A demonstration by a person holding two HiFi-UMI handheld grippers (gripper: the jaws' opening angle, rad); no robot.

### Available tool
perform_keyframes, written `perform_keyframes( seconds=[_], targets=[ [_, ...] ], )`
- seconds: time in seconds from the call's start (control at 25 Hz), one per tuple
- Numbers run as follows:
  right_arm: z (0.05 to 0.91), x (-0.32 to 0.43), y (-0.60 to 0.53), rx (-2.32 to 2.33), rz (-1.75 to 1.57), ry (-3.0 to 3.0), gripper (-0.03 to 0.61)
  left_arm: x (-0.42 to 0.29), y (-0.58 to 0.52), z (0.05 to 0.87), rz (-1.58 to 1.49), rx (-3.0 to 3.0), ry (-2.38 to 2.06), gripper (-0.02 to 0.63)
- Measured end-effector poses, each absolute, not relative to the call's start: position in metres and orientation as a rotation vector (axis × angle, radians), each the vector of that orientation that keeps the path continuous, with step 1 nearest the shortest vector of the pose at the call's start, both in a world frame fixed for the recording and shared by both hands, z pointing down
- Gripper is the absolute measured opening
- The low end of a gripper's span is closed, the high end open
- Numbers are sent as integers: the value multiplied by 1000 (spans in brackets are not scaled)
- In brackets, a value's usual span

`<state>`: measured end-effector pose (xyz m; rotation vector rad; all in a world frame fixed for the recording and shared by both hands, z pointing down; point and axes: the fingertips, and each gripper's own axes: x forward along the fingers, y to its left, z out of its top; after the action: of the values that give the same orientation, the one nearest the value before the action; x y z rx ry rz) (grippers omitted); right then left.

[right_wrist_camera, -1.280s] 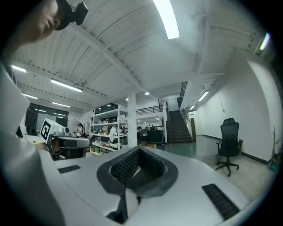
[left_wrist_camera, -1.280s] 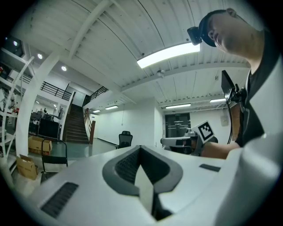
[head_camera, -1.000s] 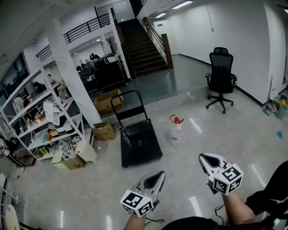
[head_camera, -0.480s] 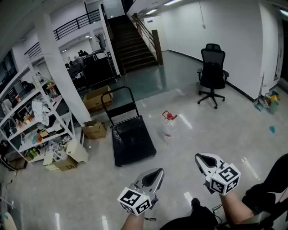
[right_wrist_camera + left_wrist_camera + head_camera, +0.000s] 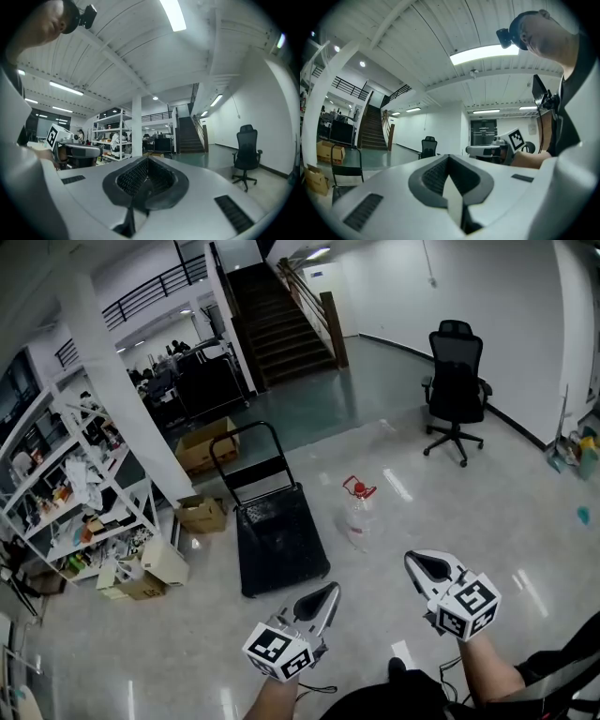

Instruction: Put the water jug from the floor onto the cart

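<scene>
A clear water jug (image 5: 358,515) with a red cap and handle stands upright on the floor, just right of a black flat cart (image 5: 279,538) with an upright push handle. My left gripper (image 5: 330,589) is held near the bottom of the head view, below the cart, its jaws together and empty. My right gripper (image 5: 412,562) is to the right, below the jug, shut with nothing in it. Both are well short of the jug. In the left gripper view the left gripper (image 5: 449,161) points level into the room; the right gripper (image 5: 146,165) does too.
A white pillar (image 5: 122,395) and cluttered shelves (image 5: 70,493) stand at the left, with cardboard boxes (image 5: 201,514) on the floor beside them. A black office chair (image 5: 455,390) stands at the far right. Stairs (image 5: 281,329) rise at the back.
Both grippers and the view have moved forward across the floor; the cart and jug sit a little nearer and lower in the head view. The jaws stayed shut.
</scene>
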<state>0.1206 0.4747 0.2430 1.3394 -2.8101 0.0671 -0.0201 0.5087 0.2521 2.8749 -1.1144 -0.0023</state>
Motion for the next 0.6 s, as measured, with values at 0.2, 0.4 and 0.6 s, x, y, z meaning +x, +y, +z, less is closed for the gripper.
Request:
perform_keyframes(
  seconds=[0.2, 0.4, 0.6],
  targets=[
    [236, 155, 396, 1338, -20, -2769, 3, -2, 431, 247, 3, 2833, -1210, 2],
    [237, 178, 335, 1322, -11, -2803, 3, 20, 377, 242, 18, 2822, -1226, 2],
    [248, 170, 275, 1308, 41, -2814, 3, 16, 324, 249, 62, 2810, -1230, 2]
  ],
)
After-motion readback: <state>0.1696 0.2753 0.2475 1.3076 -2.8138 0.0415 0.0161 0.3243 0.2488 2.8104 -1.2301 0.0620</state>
